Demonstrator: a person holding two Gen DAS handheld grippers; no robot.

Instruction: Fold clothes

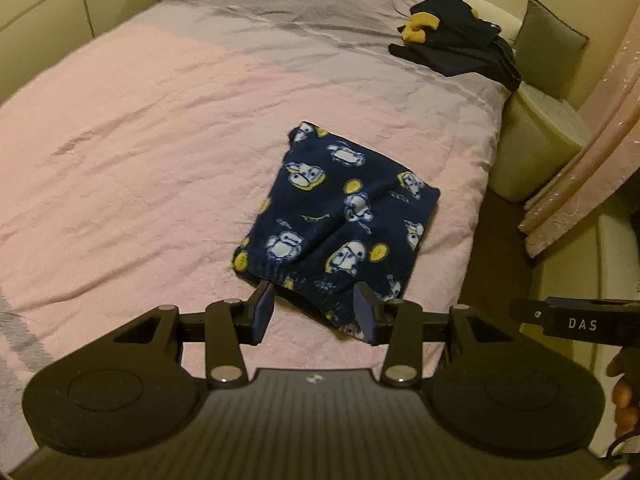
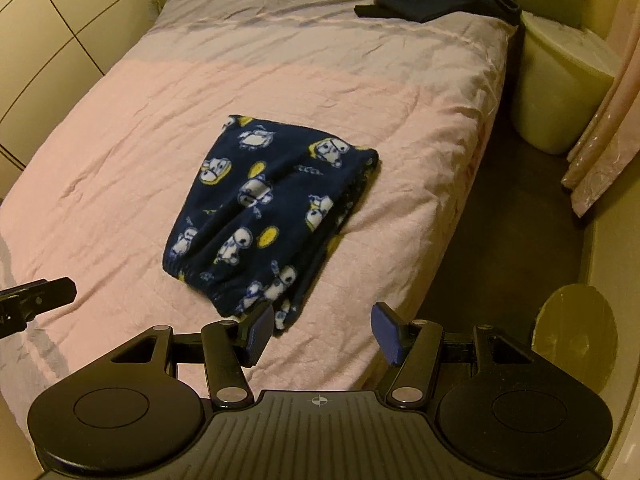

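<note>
- The left tool [image 1: 316, 312] sat at the lower centre of the left wrist view with its blue-padded fingers spread wide and nothing between them, hovering over the near elasticated edge of the garment.
- The right tool [image 2: 324, 332] sat at the lower centre of the right wrist view, likewise spread wide and empty, its left pad just at the garment's near corner.
- The navy fleece garment printed with white cartoon figures and yellow discs [image 2: 272, 208] lay at the centre of the frame on the pink quilted bedspread [image 2: 120, 152], already in a compact, layered rectangle with a gathered elastic band along its near edge. Whether it needed a further fold or was simply finished could not be told.
- Judged by its look, the fleece would be light, soft and floppy, thick enough to hold a crease loosely, not slippery and not fragile. Layers could slide apart if only the top one were pinched.
- The best hold looked to be the two near corners of the elastic edge, one per tool, taking all layers together.
- A dark navy heap of clothing with a yellow patch [image 1: 452, 36] lay at the upper right of the bed, well apart.
- Writing: white letters "DAS" showed on the other tool's black arm at the right edge of the left wrist view. No other label was legible.
</note>
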